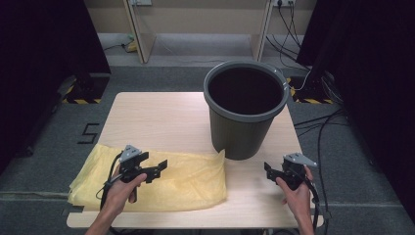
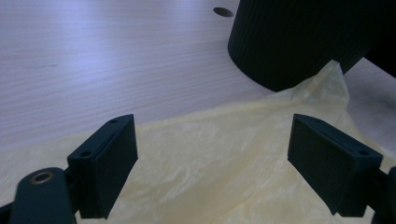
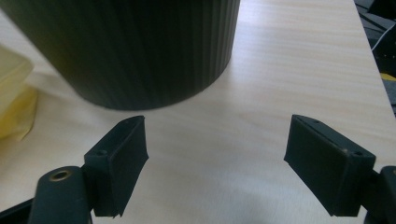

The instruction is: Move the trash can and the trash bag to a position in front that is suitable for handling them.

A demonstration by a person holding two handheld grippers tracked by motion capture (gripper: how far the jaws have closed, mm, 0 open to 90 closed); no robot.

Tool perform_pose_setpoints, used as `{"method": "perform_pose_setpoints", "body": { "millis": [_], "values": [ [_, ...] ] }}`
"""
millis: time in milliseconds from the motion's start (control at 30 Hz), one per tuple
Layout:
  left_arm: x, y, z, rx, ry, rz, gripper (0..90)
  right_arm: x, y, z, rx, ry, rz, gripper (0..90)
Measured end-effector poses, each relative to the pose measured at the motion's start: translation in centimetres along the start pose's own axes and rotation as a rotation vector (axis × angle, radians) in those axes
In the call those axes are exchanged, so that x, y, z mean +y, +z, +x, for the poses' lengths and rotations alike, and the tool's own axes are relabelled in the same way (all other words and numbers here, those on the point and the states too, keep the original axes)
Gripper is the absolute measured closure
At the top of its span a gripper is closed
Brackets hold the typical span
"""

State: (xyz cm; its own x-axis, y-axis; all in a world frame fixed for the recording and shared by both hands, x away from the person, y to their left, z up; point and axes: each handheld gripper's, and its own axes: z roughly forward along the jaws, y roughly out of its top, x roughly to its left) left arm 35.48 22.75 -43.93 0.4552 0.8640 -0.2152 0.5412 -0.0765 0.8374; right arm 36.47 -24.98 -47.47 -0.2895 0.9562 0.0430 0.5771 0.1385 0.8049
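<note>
**Two open grippers over a table with a bin and a yellow bag**

Grey carpet surrounds a pale wooden table, with dark curtains at the left and right and cables on the floor to the far right. A dark grey ribbed waste bin stands upright on the far right part of the table, its rim close to the table's far edge and its right side near the right edge. A yellow plastic bag lies flat on the near left part; its left side reaches the table's left edge and one corner touches the foot of the bin.

The left gripper hangs over the bag, pointing right towards the bin. In the left gripper view its jaws stand wide apart with nothing between them, the bag below and the bin beyond.

The right gripper is near the table's near right corner, pointing left towards the bin. In the right gripper view its jaws also stand wide apart and grip nothing; bare wood lies below them, and the bin is just ahead.

Bare tabletop stretches across the far left, and a narrower strip lies between the bag's right edge and the right gripper.
</note>
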Motion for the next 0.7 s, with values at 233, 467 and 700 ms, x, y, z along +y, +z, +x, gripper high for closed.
{"method": "perform_pose_setpoints", "body": {
  "millis": [233, 467, 700],
  "values": [
    [3.2, 3.2, -1.5, -0.035, 0.007, 0.026, 15.4, 2.0, 1.6, -0.6, -0.036, 0.021, 0.006, 22.3],
    [6.0, 6.9, -2.3, 0.013, 0.019, 0.026, 16.2, 4.2, 2.7, -1.7, -0.071, 0.022, -0.007, 22.5],
    [7.8, 10.6, -3.4, 0.033, 0.003, 0.05, 16.3, 6.0, 3.7, -2.6, -0.074, 0.055, -0.009, 23.8]
  ]
}}
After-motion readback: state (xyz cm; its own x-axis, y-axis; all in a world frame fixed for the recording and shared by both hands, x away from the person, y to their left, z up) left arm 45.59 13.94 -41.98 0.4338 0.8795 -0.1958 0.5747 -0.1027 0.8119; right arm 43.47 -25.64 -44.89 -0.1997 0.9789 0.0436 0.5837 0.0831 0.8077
